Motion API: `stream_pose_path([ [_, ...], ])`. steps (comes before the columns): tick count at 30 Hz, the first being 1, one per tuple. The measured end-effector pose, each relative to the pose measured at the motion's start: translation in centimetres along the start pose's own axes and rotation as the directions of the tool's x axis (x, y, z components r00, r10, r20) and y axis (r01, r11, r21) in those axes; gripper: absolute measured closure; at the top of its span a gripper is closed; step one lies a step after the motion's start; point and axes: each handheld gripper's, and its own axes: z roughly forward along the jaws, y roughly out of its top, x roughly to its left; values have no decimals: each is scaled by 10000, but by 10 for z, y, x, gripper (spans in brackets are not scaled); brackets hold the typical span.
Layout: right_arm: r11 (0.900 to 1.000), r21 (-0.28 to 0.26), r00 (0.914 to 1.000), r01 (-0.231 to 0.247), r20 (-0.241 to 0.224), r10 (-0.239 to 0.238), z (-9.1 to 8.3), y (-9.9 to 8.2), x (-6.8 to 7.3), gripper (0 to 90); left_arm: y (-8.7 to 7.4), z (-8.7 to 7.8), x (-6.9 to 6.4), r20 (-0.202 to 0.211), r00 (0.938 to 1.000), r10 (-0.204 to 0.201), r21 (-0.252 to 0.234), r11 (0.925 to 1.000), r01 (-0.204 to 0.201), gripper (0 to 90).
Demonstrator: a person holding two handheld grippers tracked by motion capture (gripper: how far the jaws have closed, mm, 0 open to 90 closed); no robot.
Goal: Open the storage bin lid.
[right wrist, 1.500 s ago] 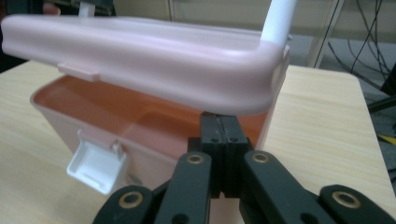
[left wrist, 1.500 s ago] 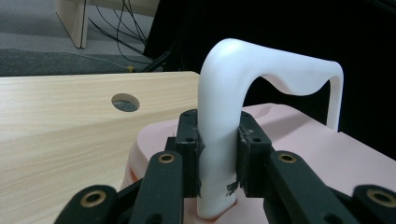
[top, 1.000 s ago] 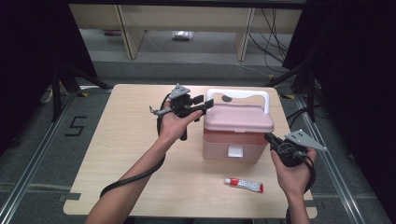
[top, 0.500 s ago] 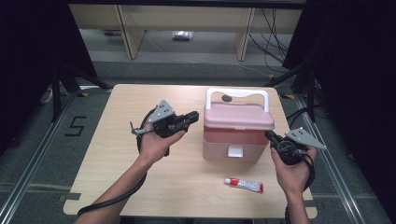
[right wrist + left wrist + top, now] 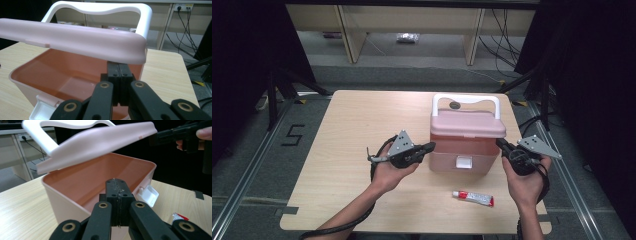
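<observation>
A pink box (image 5: 464, 145) sits on the worktop (image 5: 347, 130), and everything else can be placed from it. Its lid (image 5: 75, 40) is tilted up off the rim, so the bare inside of the box shows in both gripper views. The white carrying handle (image 5: 466, 100) stands up behind the lid. The white latch (image 5: 463, 162) on the front wall hangs loose, which I take to be why the lid can lift at all.

The right tool (image 5: 502, 145) is at the box's right end, clenched with nothing between its jaws. In the right gripper view its closed tip sits right under the lid's edge. It looks as if it is propping the lid up from below rather than pinching it (whether it truly touches, I cannot tell).

The left tool (image 5: 430, 146) is just beside the box's left wall, low and pointing at it. Its jaws have just been closing and now meet with nothing in them. A shut tip would serve to push or steady the box, and that seems to be the reason it is brought in like this.

A small red and white tube (image 5: 473, 198) lies on the worktop in front of the box, well clear of both tools. My guess is that it is meant to go inside once the lid is fully back.
</observation>
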Motion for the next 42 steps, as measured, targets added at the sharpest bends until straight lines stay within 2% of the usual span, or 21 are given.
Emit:
stream_pose_path([
  [1, 9998, -98, 9998, -188, 5, 188, 1, 0, 1, 900, -1, 1, -2, 20, 10000, 23, 2, 10000, -23, 893],
  [3, 9995, -220, 9997, -236, -46, 235, 2, 0, 1, 900, -1, 4, -5, 149, 9998, 104, -3, 9999, -104, 893],
  [4, 9995, -137, 9996, -288, 69, 289, 1, 2, 2, 900, -2, 6, -8, 197, 9998, 102, -32, 9999, -101, 893],
  [8, 9998, -165, 9999, -139, 5, 139, 2, 3, 1, 900, -4, 13, -15, 595, 9976, 342, -1, 9994, -343, 893],
  [9, 9994, -130, 9995, -312, 80, 313, 1, 4, 3, 900, -5, 15, -17, 665, 9970, 392, 11, 9992, -394, 893],
  [10, 9998, -174, 10000, -58, 39, 59, 2, 5, 1, 900, -5, 17, -18, 746, 9963, 434, 18, 9990, -436, 893],
  [16, 9995, -109, 9996, -285, -34, 285, 2, 6, 2, 900, -6, 26, -23, 1025, 9930, 593, -95, 9982, -586, 893],
  [18, 9995, -123, 9996, -278, -59, 278, 2, 6, 2, 900, -7, 29, -25, 1152, 9914, 625, -94, 9980, -619, 893],
  [19, 9998, -180, 9999, -108, 62, 109, 2, 6, 1, 900, -7, 31, -26, 1202, 9907, 640, -82, 9980, -635, 893],
  [20, 9994, -207, 9996, -266, 3, 266, 3, 6, 2, 900, -8, 34, -28, 1273, 9898, 635, -75, 9980, -630, 893],
  [24, 9999, -91, 9999, -121, -66, 121, 4, 7, 2, 900, -11, 45, -35, 1621, 9838, 763, -30, 9970, -768, 892],
  [26, 9997, -39, 9997, -228, -42, 228, 3, 7, 2, 900, -13, 49, -38, 1812, 9799, 835, -28, 9964, -844, 891],
  [28, 10000, 30, 10000, -77, 12, 77, 3, 7, 2, 900, -16, 53, -40, 1964, 9766, 878, -1, 9960, -895, 888],
  [30, 9999, -167, 10000, -2, 23, 2, 5, 6, 2, 900, -17, 57, -41, 2033, 9749, 910, 2, 9957, -930, 888],
  [33, 9999, -118, 9999, 105, 19, -104, 6, 6, 1, 900, -19, 62, -41, 2071, 9737, 955, 44, 9951, -985, 888],
  [34, 9999, -106, 10000, 22, 12, -22, 6, 6, 2, 900, -19, 64, -41, 2097, 9715, 1107, 68, 9934, -1147, 888],
  [40, 9999, -136, 10000, 11, 45, -10, 7, 6, 2, 900, -24, 70, -41, 2004, 9698, 1389, 192, 9892, -1456, 888],
  [42, 9997, -126, 9998, -198, 13, 198, 7, 6, 4, 900, -26, 73, -41, 1980, 9690, 1478, 218, 9877, -1551, 889],
])
